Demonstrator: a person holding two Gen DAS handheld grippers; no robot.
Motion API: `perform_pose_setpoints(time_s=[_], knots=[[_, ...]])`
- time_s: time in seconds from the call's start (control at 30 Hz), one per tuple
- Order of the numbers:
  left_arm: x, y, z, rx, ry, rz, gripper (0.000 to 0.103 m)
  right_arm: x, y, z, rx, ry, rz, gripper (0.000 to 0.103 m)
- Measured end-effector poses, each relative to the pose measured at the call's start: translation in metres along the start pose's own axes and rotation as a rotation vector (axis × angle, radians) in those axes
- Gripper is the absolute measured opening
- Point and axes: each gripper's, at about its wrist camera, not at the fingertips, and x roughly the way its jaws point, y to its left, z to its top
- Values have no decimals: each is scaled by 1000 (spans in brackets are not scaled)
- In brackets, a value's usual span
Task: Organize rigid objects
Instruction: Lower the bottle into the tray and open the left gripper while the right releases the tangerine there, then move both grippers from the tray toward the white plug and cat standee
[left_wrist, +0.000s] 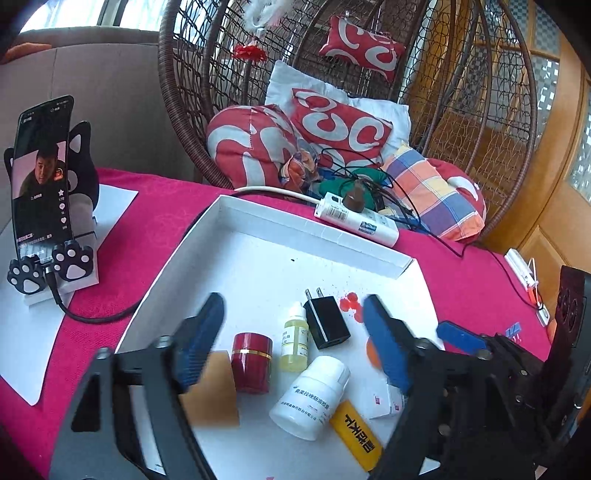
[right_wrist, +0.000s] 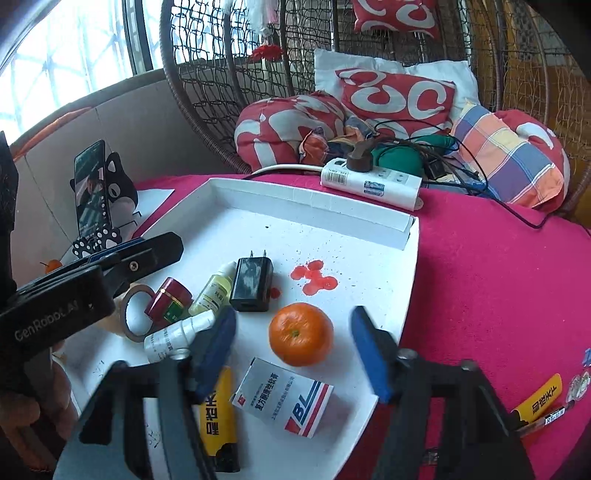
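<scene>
A white tray (right_wrist: 406, 266) rests on a pink cloth (right_wrist: 498, 277) and holds the items under sorting. The left gripper (left_wrist: 295, 325) hangs above the tray's left part, fingers well apart and gripping nothing; beneath and between them lie a red jar (left_wrist: 252, 362), a dropper bottle (left_wrist: 294, 341), a black charger (left_wrist: 327, 323) and a white pill bottle (left_wrist: 310, 398), all close together. The right gripper (right_wrist: 293, 350) likewise stands spread and empty over the near right part, with a tangerine (right_wrist: 301, 334) between its fingers (untouched) and a medicine box (right_wrist: 282, 397) just nearer. A yellow lighter (right_wrist: 218, 413) lies left of the box. A power strip (right_wrist: 369, 181) lies beyond the tray's far wall.
</scene>
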Motion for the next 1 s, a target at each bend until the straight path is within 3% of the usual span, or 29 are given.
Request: perform_pose_setpoints(time_s=[0.03,0.1,0.17,0.33,0.6,0.77,0.87,1.0], knots=[[-5,-1,0,-2,-16,4,97,-6,-1,0,5,-24,-5,89],[-16,-3,-2,-9,-38,30,103,-17,-4,0,15,-55,-2,91],[-31,-4,-9,-41,-62,33,103,-29,-8,-3,23,-79,-19,103],[-60,-6,-26,-119,-119,-17,103,-64,-28,-17,91,-144,-43,103],[-75,-37,-28,-52,-141,-48,103,-118,-70,-25,247,-266,-56,103],[-80,-55,-31,-11,-137,-81,103,-167,-93,-30,338,-455,-95,103],[-82,-65,-32,13,-136,-94,103,-191,-109,-31,409,-547,-75,103],[-84,-77,-34,44,-131,-110,103,-205,-128,-31,476,-578,-55,103]])
